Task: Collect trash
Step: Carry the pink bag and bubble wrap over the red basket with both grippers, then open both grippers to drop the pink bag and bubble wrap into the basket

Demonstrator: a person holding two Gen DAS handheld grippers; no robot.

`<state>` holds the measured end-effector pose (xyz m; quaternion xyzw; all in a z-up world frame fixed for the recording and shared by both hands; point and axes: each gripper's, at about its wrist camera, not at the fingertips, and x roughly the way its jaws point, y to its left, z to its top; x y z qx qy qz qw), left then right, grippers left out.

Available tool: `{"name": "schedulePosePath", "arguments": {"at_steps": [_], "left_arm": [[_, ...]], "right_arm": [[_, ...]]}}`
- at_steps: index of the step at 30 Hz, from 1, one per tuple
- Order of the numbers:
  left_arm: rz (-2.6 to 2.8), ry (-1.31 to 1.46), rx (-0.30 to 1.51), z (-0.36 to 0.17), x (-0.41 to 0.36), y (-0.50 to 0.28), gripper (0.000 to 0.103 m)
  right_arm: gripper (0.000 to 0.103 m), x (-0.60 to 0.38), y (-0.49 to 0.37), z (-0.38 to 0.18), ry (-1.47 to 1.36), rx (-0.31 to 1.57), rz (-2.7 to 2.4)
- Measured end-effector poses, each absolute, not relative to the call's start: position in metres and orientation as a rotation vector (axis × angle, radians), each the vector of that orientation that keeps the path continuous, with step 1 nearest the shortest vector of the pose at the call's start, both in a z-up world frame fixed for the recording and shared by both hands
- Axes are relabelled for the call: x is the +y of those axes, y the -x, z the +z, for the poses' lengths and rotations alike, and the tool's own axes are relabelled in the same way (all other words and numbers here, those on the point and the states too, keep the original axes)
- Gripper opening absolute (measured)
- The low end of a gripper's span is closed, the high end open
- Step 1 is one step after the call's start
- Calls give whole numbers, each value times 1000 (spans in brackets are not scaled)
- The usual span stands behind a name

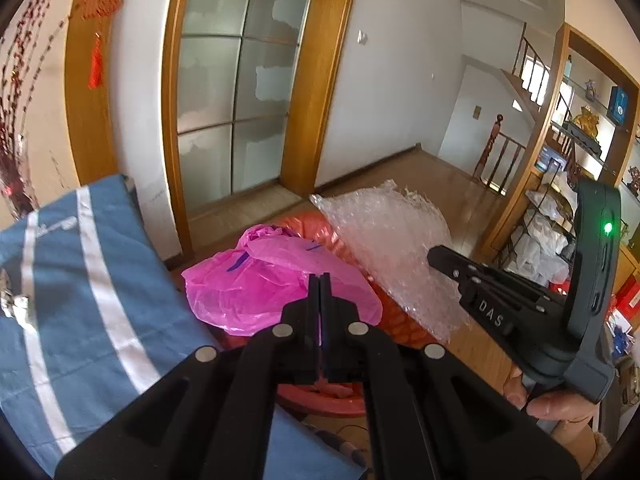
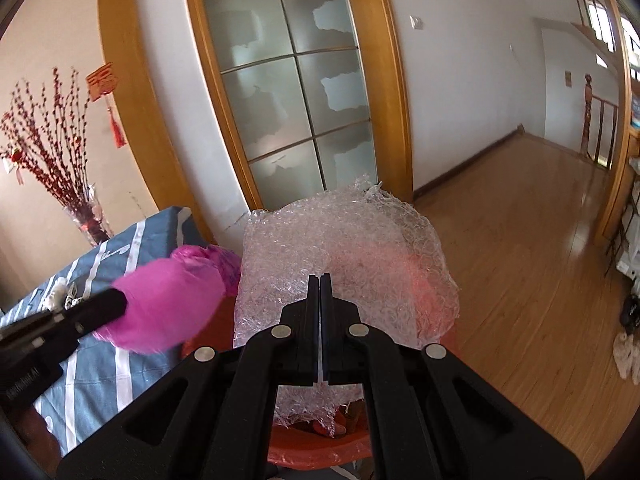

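Black and close to the camera, the left gripper (image 1: pixel 320 280) has its jaws pressed together. A pink plastic bag (image 1: pixel 276 280) sits right at the tips, but whether the jaws pinch a bit of it is hard to tell. In the right wrist view the bag (image 2: pixel 168 304) looks puffy and blurry, and it hangs over the edge of the red bin (image 2: pixel 316 446).

The right gripper (image 2: pixel 320 280) has its jaws pressed together too, with nothing seen between them. It points at a big crinkly sheet of bubble wrap (image 2: pixel 344 264) that is stuffed into the red bin (image 1: pixel 320 400) and sticks up out of it. A hand (image 1: pixel 552 400) holds the right gripper's handle (only some fingers show).

Beside the bin is a blue cloth with white stripes (image 1: pixel 80 280). Behind it all is a glass door with a wooden frame (image 2: pixel 296 80). The wooden floor (image 2: pixel 520 260) is shiny.
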<state>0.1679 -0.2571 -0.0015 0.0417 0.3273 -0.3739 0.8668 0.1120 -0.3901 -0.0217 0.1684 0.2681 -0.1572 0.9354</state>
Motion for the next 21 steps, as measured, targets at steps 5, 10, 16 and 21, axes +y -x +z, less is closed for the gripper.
{"name": "schedulePosePath", "arguments": {"at_steps": [5,10,16,21], "left_arm": [[-776,-106,742,-22,-269,-171,5],[-733,-107,788,-36,-260,-182,25],[-641,-158,766,-37,-227,-185,39],[-530,-183,729,-32,-182,-186,51]], "right_arm": [[3,-397,-114,-33,-388,569,-307],[30,-399,-112,-39,-395,578,-323],[34,-392,-111,-32,-347,568,-339],[40,-377,-113,-25,-317,555,-308]]}}
